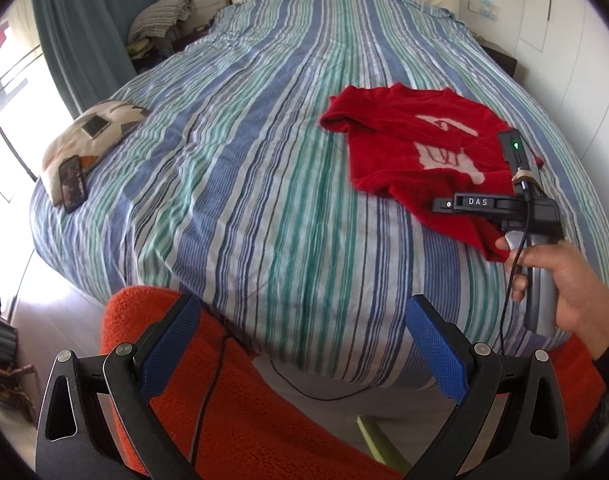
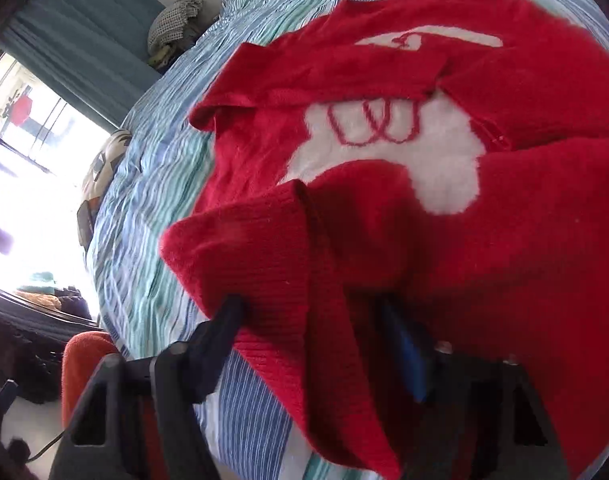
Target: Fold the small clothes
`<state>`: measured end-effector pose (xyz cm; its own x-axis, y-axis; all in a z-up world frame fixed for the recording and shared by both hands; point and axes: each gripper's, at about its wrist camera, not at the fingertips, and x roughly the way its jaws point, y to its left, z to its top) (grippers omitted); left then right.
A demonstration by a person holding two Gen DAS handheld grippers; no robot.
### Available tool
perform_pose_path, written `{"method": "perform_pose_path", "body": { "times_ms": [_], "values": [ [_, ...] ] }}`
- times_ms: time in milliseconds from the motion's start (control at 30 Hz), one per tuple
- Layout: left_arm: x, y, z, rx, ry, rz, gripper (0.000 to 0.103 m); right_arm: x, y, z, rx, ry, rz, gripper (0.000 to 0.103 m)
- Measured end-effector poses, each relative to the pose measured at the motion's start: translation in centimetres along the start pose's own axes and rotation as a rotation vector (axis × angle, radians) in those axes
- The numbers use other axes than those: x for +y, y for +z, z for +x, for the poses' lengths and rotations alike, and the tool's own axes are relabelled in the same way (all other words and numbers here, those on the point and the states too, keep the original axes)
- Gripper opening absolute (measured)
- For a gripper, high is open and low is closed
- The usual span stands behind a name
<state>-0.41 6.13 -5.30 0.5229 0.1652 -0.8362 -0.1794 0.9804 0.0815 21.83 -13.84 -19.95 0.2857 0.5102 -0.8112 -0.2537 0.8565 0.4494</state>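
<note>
A red knitted sweater (image 1: 404,152) with a white figure on its front lies crumpled on the right half of the striped bed (image 1: 244,180). In the right wrist view the sweater (image 2: 504,260) fills the frame. Its ribbed edge is bunched between and over the fingers of my right gripper (image 2: 316,320). The jaws stand partly apart, and I see no firm pinch. From the left wrist view the right gripper (image 1: 444,205) sits at the sweater's near edge, held by a hand (image 1: 564,280). My left gripper (image 1: 302,304) hovers wide open and empty off the bed's near corner.
A patterned cushion (image 1: 84,136) and a dark phone (image 1: 72,184) lie at the bed's left edge. An orange fleecy fabric (image 1: 244,420) is below the left gripper. A black cable (image 1: 316,394) hangs by the bed's foot. Folded clothes (image 1: 160,16) and teal curtains stand at the far left.
</note>
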Motion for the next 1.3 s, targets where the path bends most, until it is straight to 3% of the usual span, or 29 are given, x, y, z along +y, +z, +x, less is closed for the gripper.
{"method": "perform_pose_path", "body": {
  "times_ms": [33,100,200,267,333,433,567,633,667,767,800,833,867,900,933,967,1000,1033,1167,1300],
  "values": [
    [0.6,-0.2,0.3,0.008,0.008,-0.012,0.102,1.5,-0.6,-0.2,-0.01,0.057,-0.05,0.057],
    [1.7,-0.5,1.1,0.018,0.025,-0.043,0.102,5.4,-3.1,-0.8,0.05,0.197,-0.217,0.054],
    [3.0,-0.4,3.5,0.037,0.002,-0.088,0.102,10.6,-9.4,-1.8,0.159,0.244,-0.535,0.054],
    [3.0,0.1,5.7,0.055,-0.043,-0.099,0.102,11.7,-12.9,-2.2,0.222,0.257,-0.605,0.055],
    [2.4,0.9,8.1,0.085,-0.117,-0.104,0.102,11.4,-14.8,-3.2,0.221,0.236,-0.608,0.055],
    [0.7,1.9,11.5,0.124,-0.258,-0.1,0.102,6.7,-13.9,-6.9,0.082,0.19,-0.408,0.055],
    [-1.8,1.6,15.2,0.199,-0.369,-0.129,0.101,-7.1,-12.5,-14.4,-0.246,0.093,0.203,0.062],
    [-2.5,1.3,16.4,0.225,-0.44,-0.173,0.096,-12.9,-13.6,-16.1,-0.314,0.06,0.422,0.063],
    [-2.8,1.2,16.9,0.237,-0.466,-0.195,0.087,-14.9,-14.0,-16.7,-0.319,0.05,0.469,0.063],
    [-3.4,1.1,17.9,0.267,-0.509,-0.24,0.061,-16.9,-14.5,-16.1,-0.288,0.15,0.497,0.063],
    [-3.7,1.1,18.0,0.268,-0.508,-0.244,0.043,-17.1,-14.3,-15.3,-0.262,0.206,0.488,0.063],
    [-4.0,1.1,18.0,0.273,-0.505,-0.24,0.032,-16.5,-14.0,-14.0,-0.225,0.234,0.468,0.063],
    [-4.3,1.1,18.2,0.283,-0.516,-0.235,0.013,-16.4,-13.4,-13.5,-0.199,0.22,0.444,0.063],
    [-4.6,1.1,18.3,0.291,-0.544,-0.231,0.005,-15.9,-12.8,-12.6,-0.187,0.199,0.411,0.063],
    [-4.7,1.2,18.2,0.285,-0.551,-0.23,0.004,-15.2,-12.2,-12.0,-0.183,0.189,0.375,0.061],
    [-4.9,1.3,17.9,0.274,-0.531,-0.216,0.003,-14.6,-11.7,-11.6,-0.183,0.181,0.343,0.044],
    [-5.0,1.4,17.6,0.268,-0.511,-0.193,0.003,-14.0,-11.0,-11.4,-0.176,0.169,0.319,0.013],
    [-4.8,1.6,17.1,0.259,-0.495,-0.177,0.003,-13.7,-10.7,-11.4,-0.165,0.141,0.31,0.005],
    [-2.1,2.6,14.4,0.21,-0.469,-0.164,0.002,-11.4,-12.0,-14.9,-0.187,0.126,0.313,0.004],
    [-2.6,2.2,14.6,0.219,-0.411,-0.094,0.002,-10.3,-13.5,-15.0,-0.107,0.006,0.315,0.004]
  ]
}}
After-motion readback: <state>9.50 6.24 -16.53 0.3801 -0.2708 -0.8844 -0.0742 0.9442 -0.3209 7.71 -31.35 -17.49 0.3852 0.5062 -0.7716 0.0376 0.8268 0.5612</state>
